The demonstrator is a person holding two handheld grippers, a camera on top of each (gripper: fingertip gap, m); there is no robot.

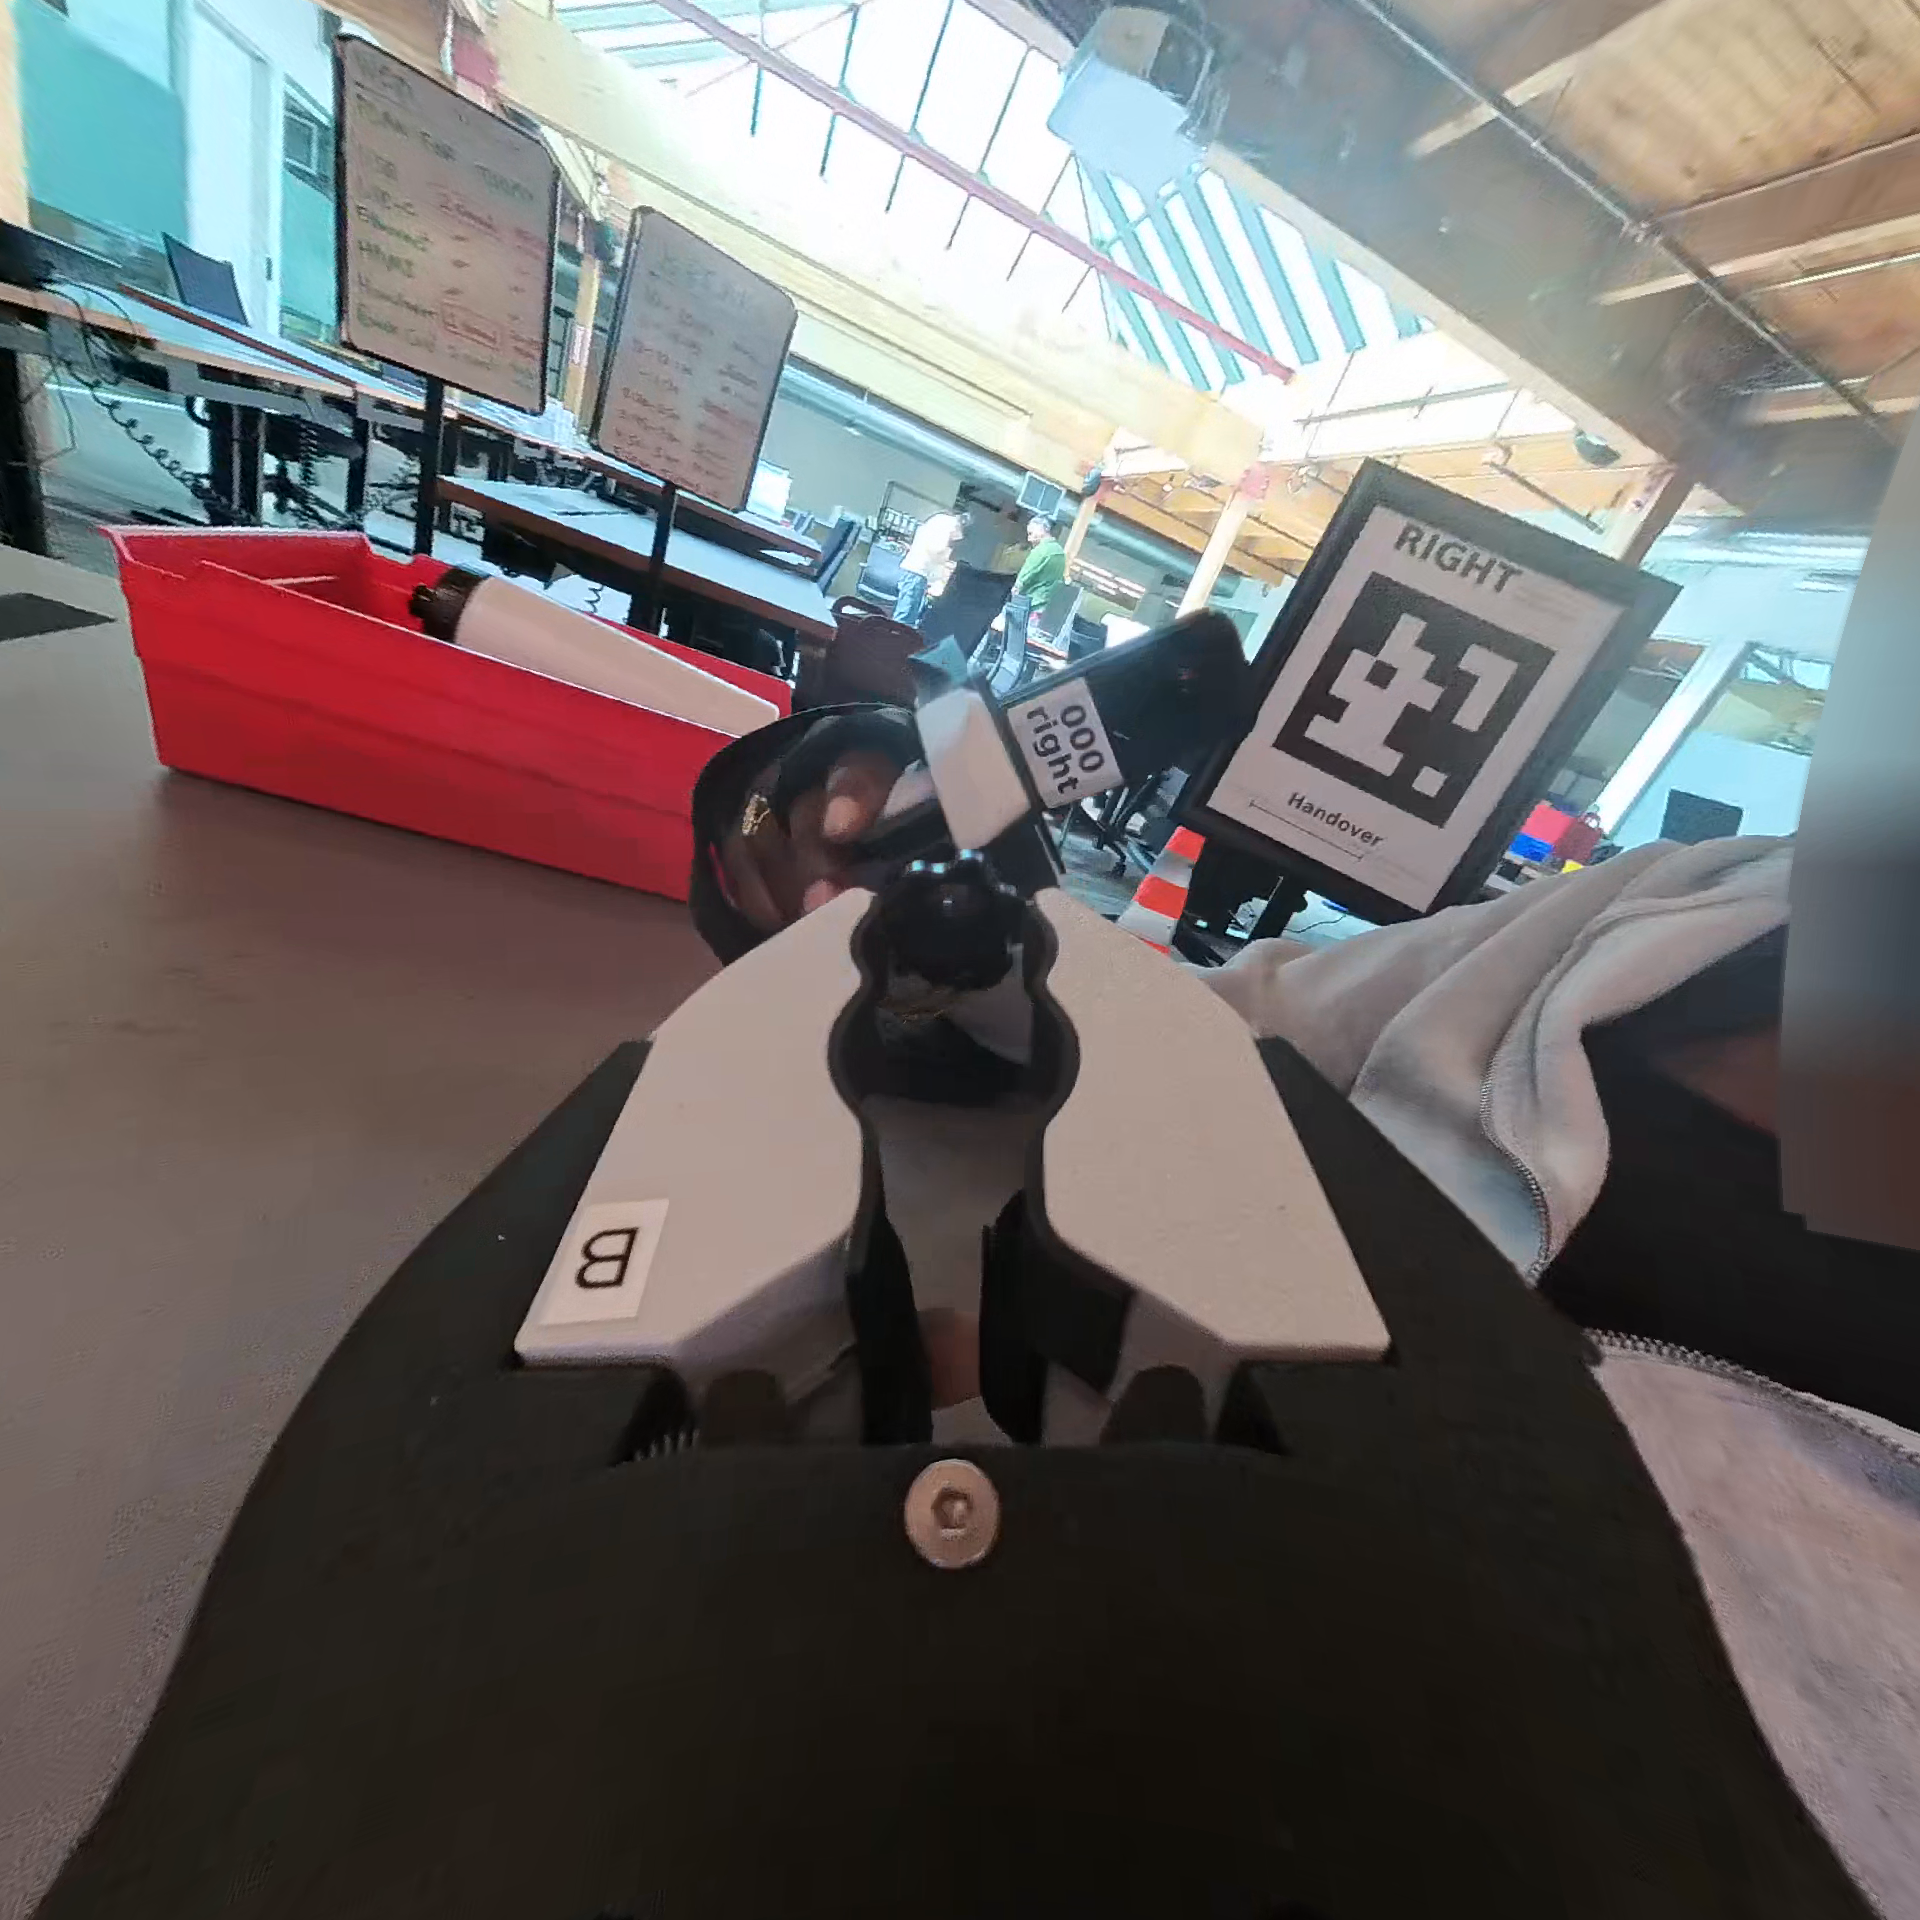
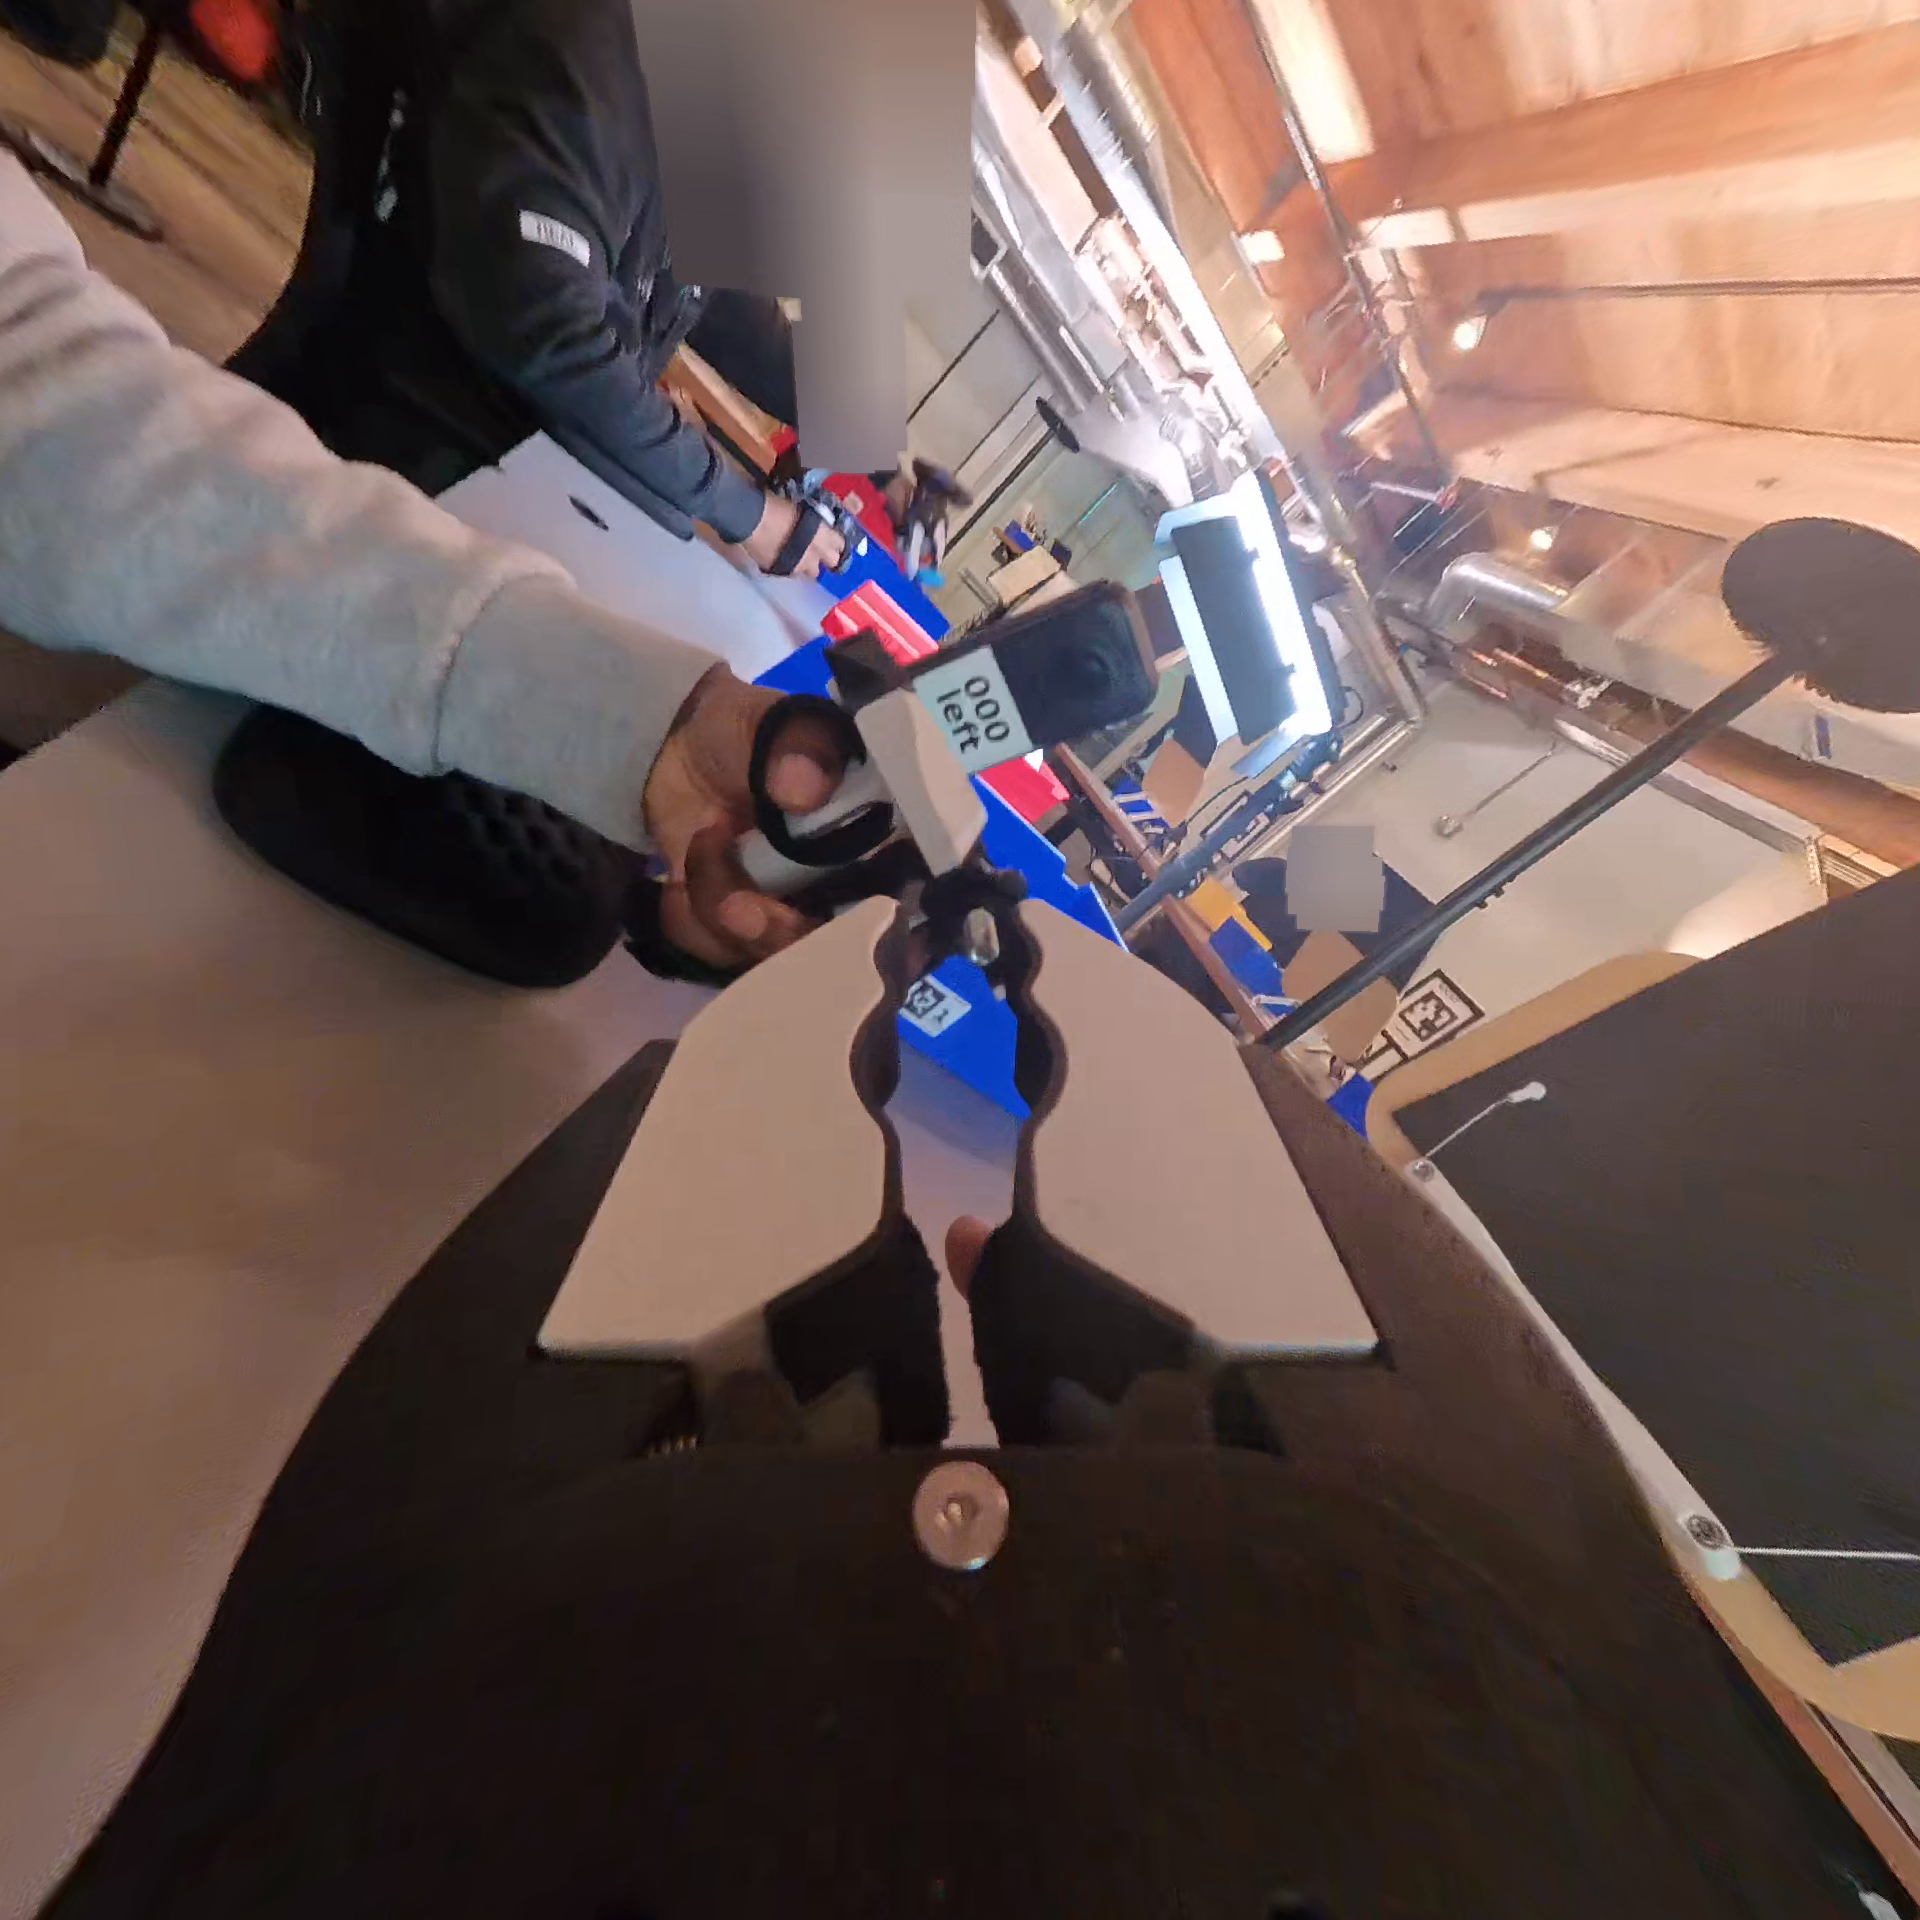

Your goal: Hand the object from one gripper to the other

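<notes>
1. Your left gripper [image 1: 948,914] and right gripper [image 2: 956,920] met tip to tip above the grey table [image 1: 260,1039].
2. Both sets of jaws were pinched on 1 small black knob-shaped object [image 1: 945,925], held between them.
3. A red bin [image 1: 416,727] holding a white bottle [image 1: 582,649] sat behind.
</notes>
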